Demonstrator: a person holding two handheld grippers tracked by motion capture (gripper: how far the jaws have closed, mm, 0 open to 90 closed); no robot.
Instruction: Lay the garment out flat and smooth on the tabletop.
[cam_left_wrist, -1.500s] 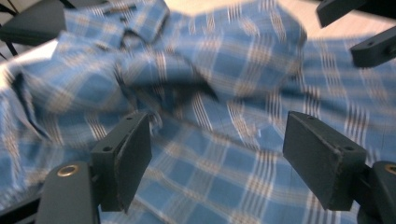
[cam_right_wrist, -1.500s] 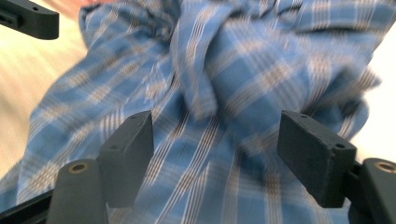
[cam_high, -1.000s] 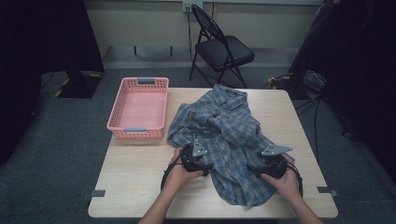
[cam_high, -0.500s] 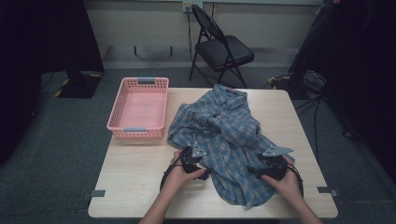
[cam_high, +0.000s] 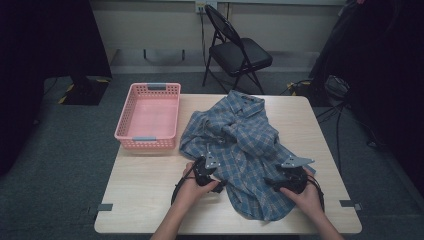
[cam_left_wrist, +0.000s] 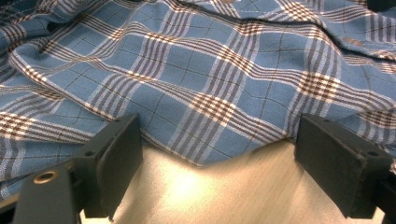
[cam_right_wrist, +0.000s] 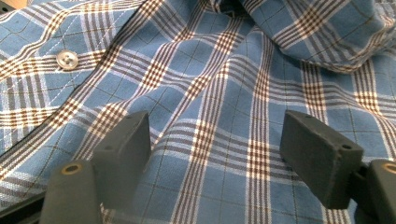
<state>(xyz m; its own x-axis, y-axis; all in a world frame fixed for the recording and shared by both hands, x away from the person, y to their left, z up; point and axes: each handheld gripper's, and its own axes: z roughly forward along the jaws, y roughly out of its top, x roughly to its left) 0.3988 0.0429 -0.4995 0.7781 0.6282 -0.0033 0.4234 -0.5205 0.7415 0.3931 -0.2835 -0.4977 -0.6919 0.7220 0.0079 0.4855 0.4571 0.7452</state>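
Currently both jaw pairs spread, nothing pinched: left gripper (cam_left_wrist: 205, 186) has just opened at the near hem of the crumpled blue plaid cotton shirt (cam_high: 240, 145), right gripper (cam_right_wrist: 219, 168) over its cloth. Shirt lies mid-table, right of the pink plastic basket (cam_high: 148, 117). Soft, light, floppy; I'd grab hem edges.

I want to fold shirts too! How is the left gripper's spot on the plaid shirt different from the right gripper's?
The left gripper sits at the plaid shirt's edge, bare table between its jaws. The right gripper sits over the shirt, cloth all across its gap, a button nearby. Both are open, holding nothing.
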